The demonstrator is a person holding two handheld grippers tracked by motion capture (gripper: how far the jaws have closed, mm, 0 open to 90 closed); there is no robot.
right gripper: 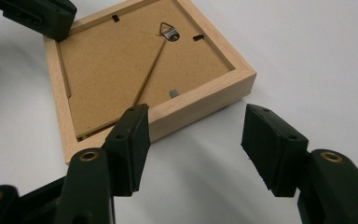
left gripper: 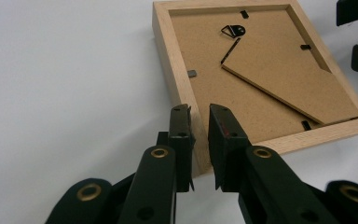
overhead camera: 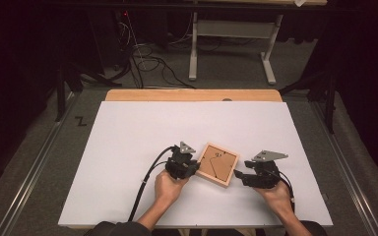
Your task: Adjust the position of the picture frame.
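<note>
A small wooden picture frame [overhead camera: 219, 163] lies face down on the white sheet, its brown backing board [left gripper: 261, 70] and metal hanger [left gripper: 235, 31] facing up. My left gripper [left gripper: 200, 116] is shut on the frame's light wood rim near one corner, one jaw outside the rim and one inside. It sits at the frame's left side [overhead camera: 195, 167]. My right gripper [right gripper: 196, 112] stands open just off the frame's [right gripper: 121, 60] opposite side [overhead camera: 238, 174], with its jaws wide and level with the wood edge and no pad pressing on it.
The white sheet [overhead camera: 128, 147] covers a wooden table [overhead camera: 192, 95] and stretches out on all sides of the frame. Cables trail from both grippers toward the near edge. Beyond the table lie floor cables [overhead camera: 147, 61] and a white desk leg frame [overhead camera: 193, 44].
</note>
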